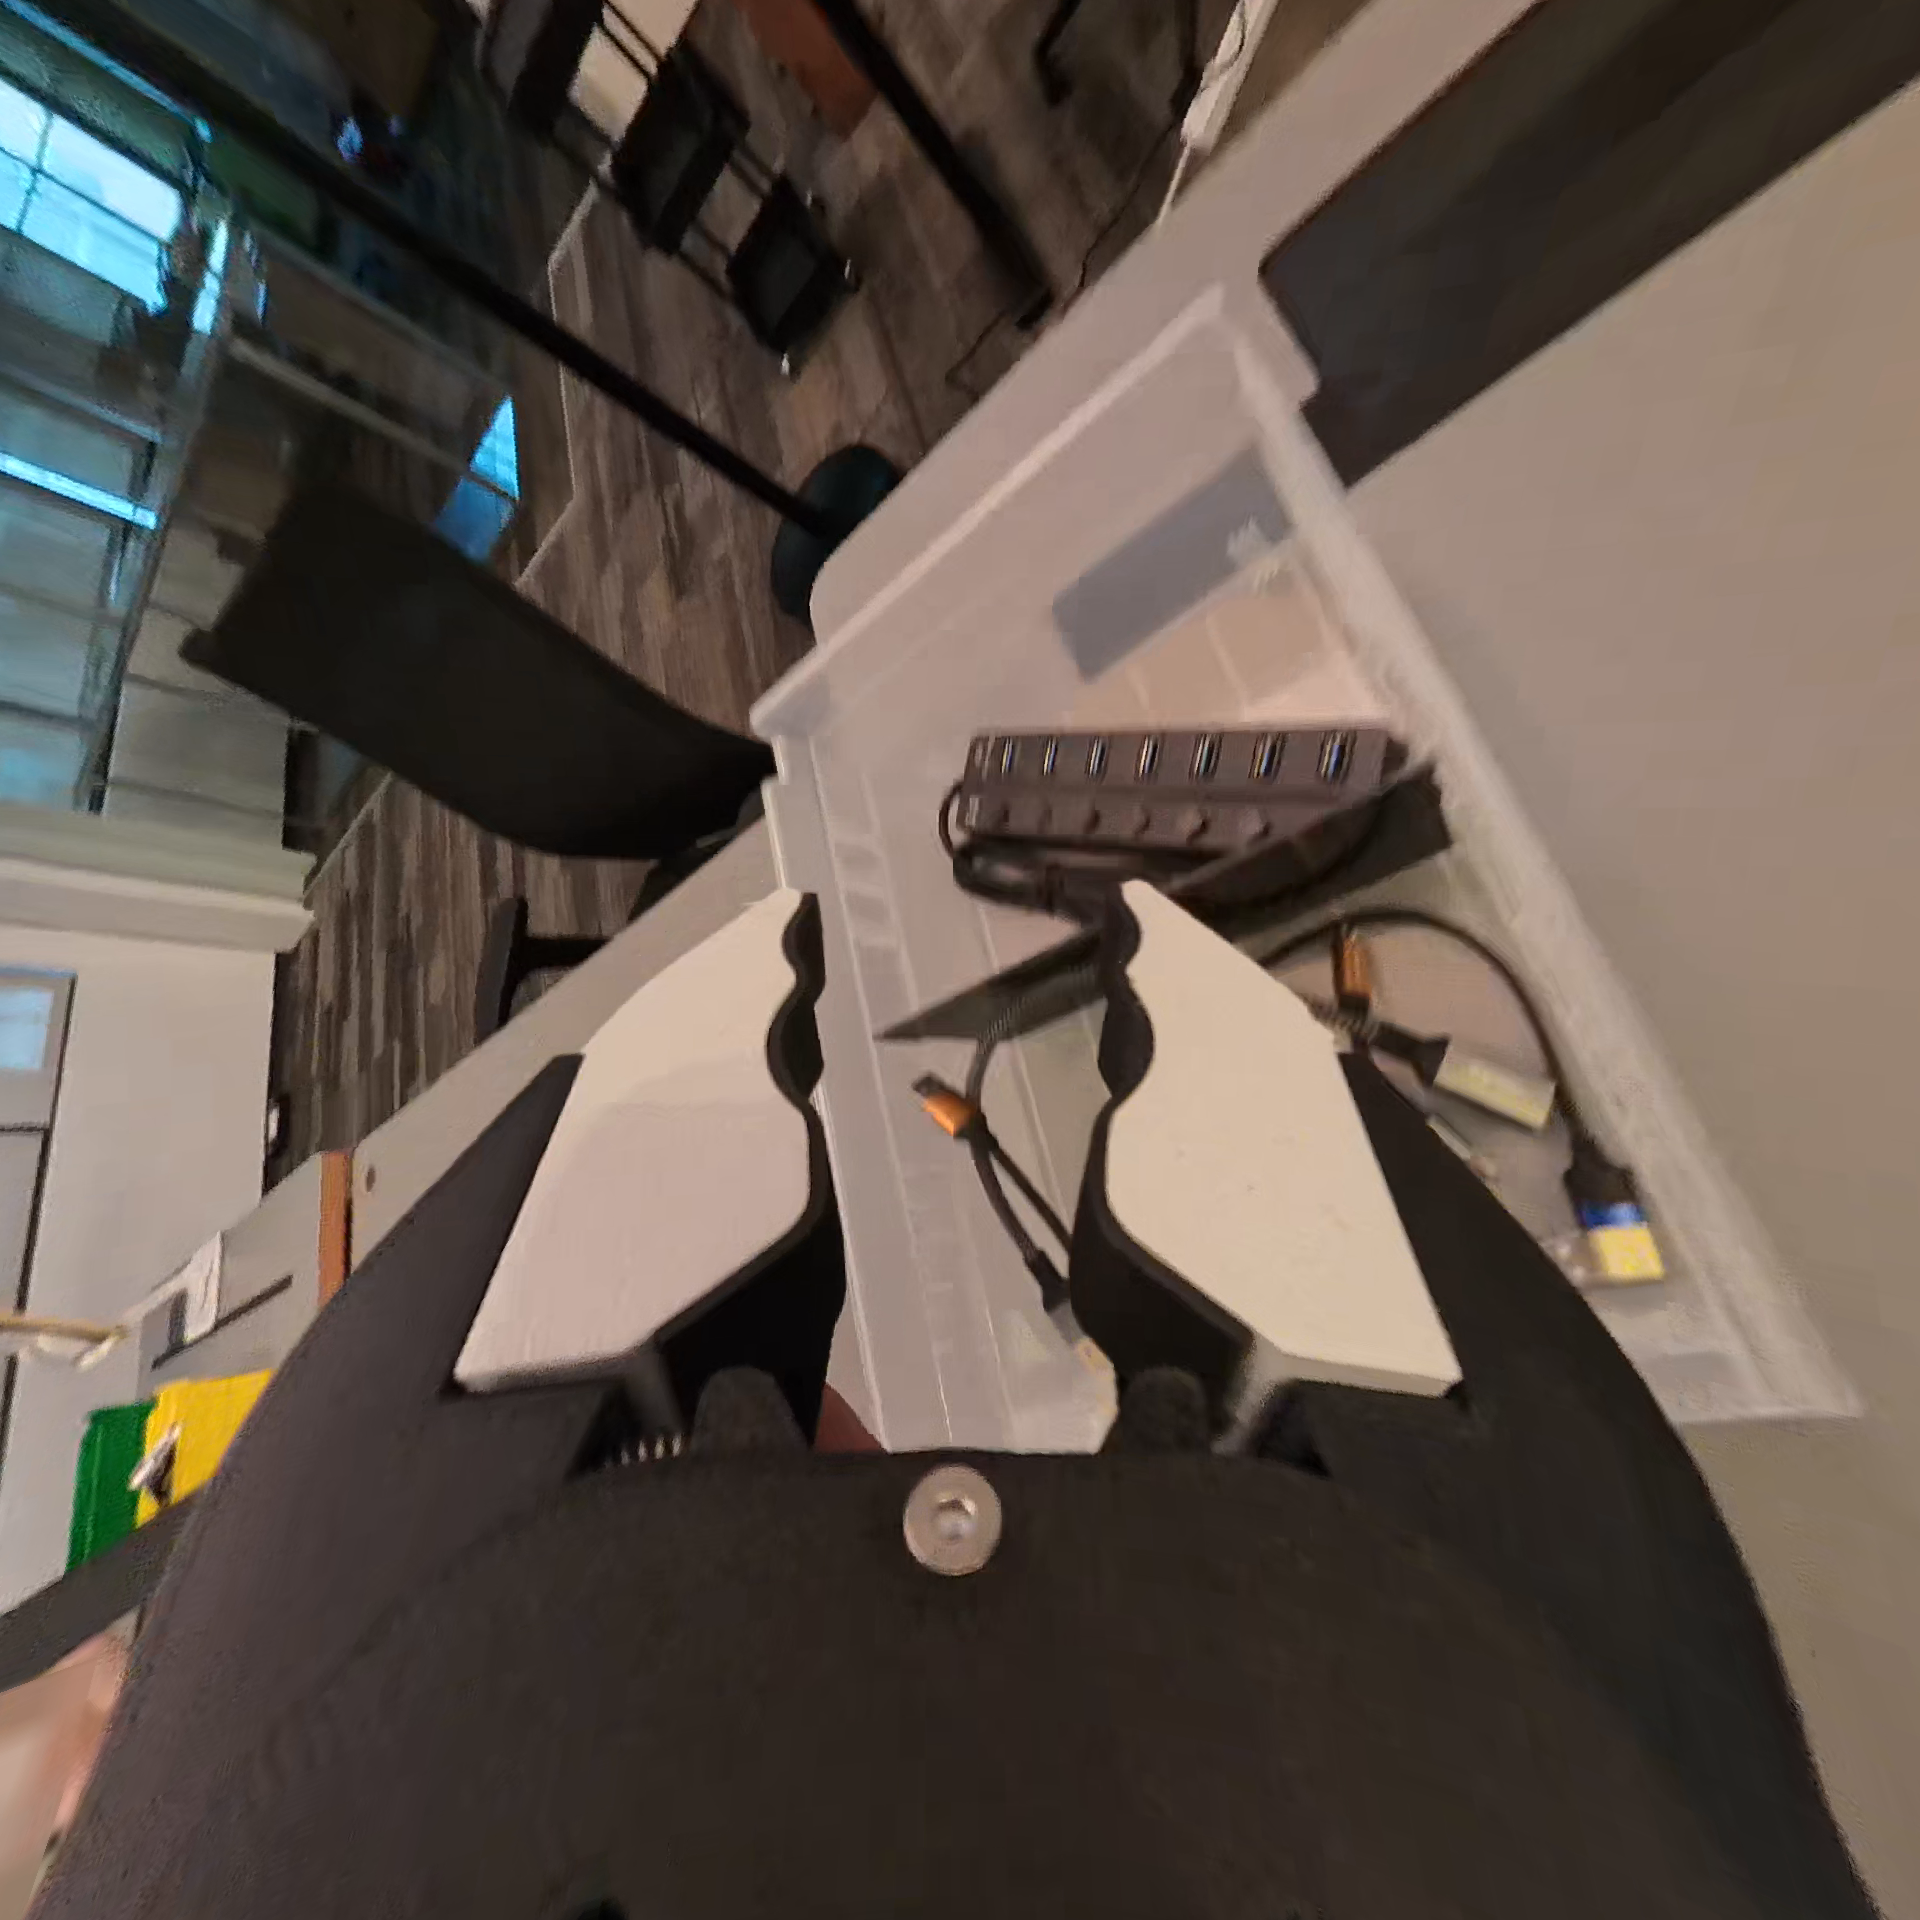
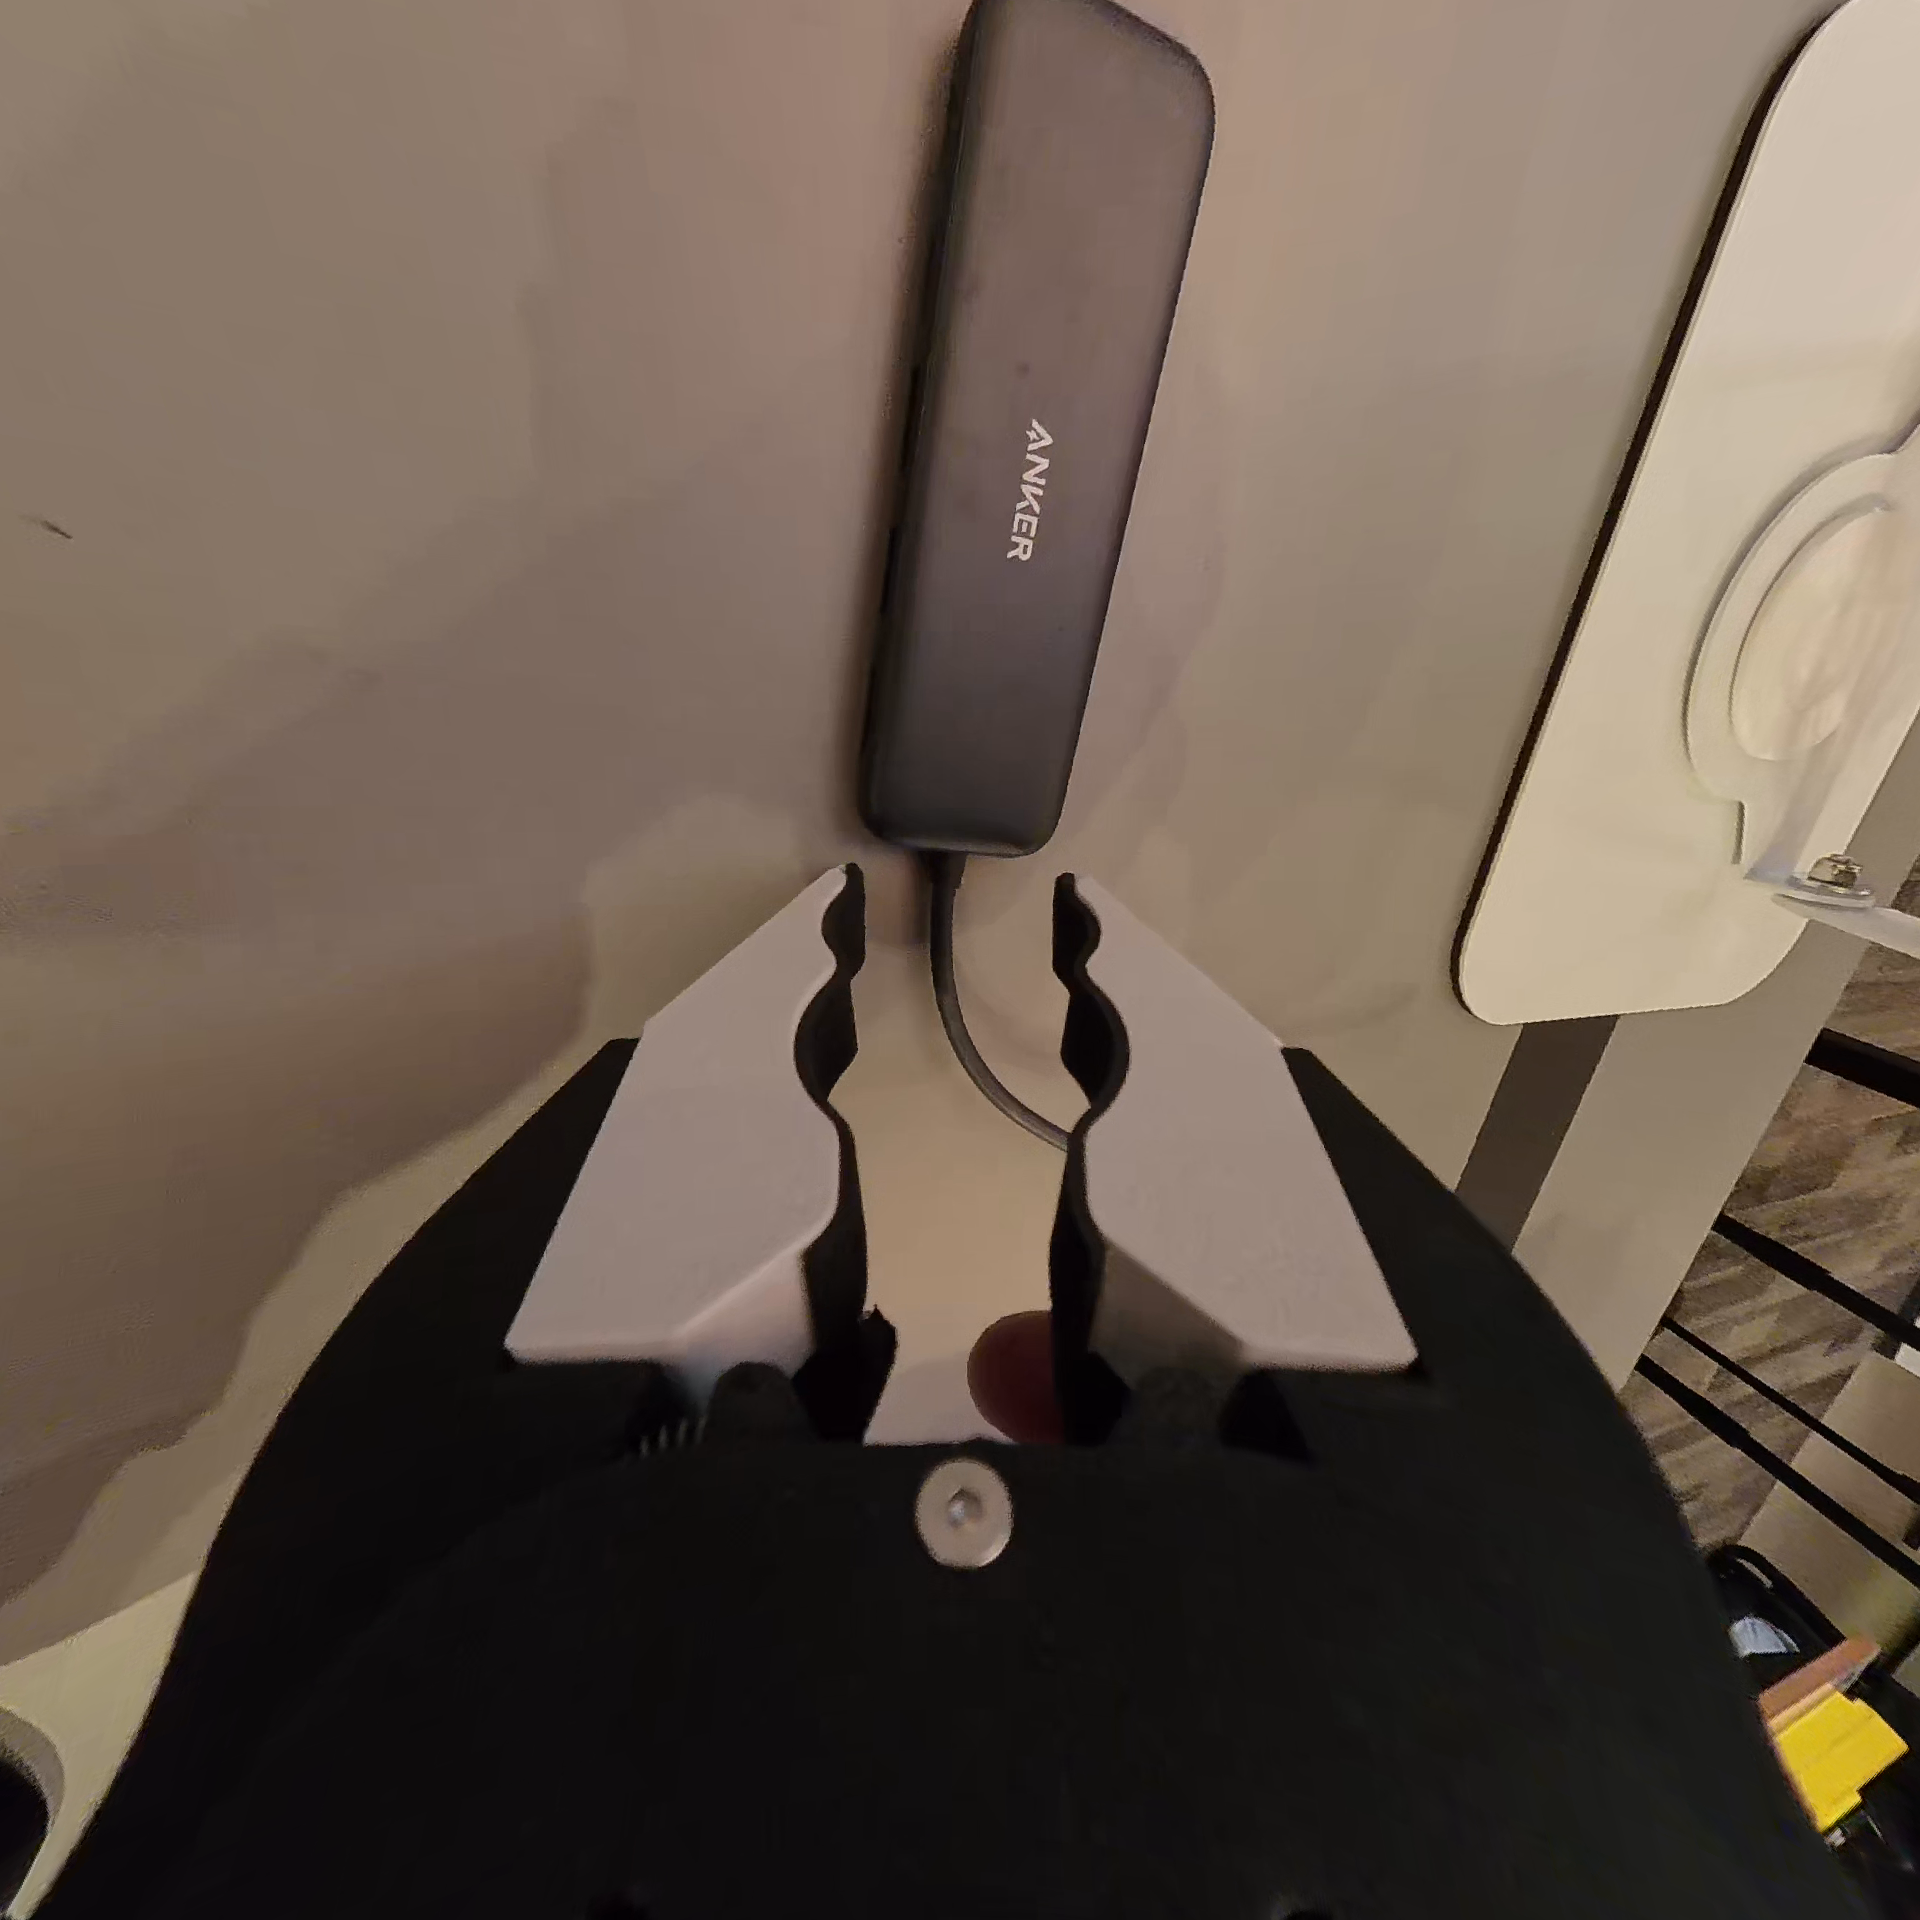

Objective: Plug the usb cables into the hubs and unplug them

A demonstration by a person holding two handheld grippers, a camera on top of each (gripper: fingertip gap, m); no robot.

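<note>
Your right gripper [image 2: 956, 883] is spread, empty, straddling the grey cable [image 2: 961, 1023]. Just beyond lies the slim grey hub [image 2: 1029, 436] flat on the table [image 2: 416, 520], long axis running away from you, cable end nearest. Your left gripper [image 1: 971, 914] is spread across the clear bin [image 1: 1039, 499] wall; inside, loose cables [image 1: 1013, 1174], then the black multi-port hub [image 1: 1174, 784] lying crosswise, ports facing you.

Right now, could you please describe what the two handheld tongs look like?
Both match. The left tongs and right tongs each have a textured black body, one silver screw at its centre, two white wedge-shaped fingers lined with wavy black pads. No cables or markings show.
</note>
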